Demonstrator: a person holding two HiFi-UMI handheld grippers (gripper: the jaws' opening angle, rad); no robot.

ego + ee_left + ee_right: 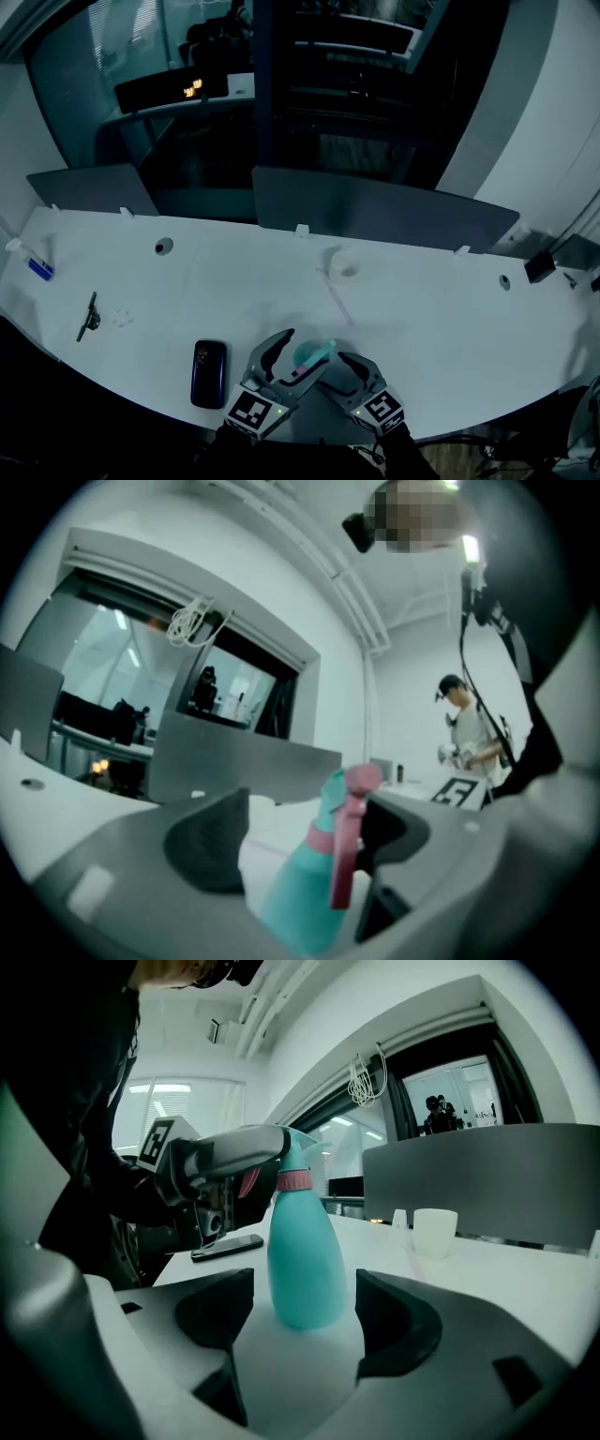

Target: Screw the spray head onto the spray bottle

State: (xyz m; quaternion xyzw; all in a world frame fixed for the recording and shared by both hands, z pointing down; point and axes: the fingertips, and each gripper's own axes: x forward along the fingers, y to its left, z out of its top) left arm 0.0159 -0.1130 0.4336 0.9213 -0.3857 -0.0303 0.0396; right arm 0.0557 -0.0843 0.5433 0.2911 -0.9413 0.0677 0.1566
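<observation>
A teal spray bottle (307, 355) with a pink spray head (302, 371) stands upright near the table's front edge. In the left gripper view the bottle (305, 892) and its pink trigger (347, 855) rise between the wide-apart jaws, close to the right pad (389, 832); the left pad (211, 841) is clear of it. My left gripper (292, 361) is open around the head. My right gripper (342, 373) is open too; in its view the bottle (305, 1260) stands just beyond the fingertips (216, 1312), untouched. The left gripper's finger (234, 1152) reaches the head there.
A dark phone (208, 372) lies left of the grippers, also seen as the phone (228, 1247). A white cup (434, 1232) stands farther back on the table (450, 319). Grey dividers (375, 211) line the far edge. A small black tool (89, 317) lies at left. A person (469, 733) stands far off.
</observation>
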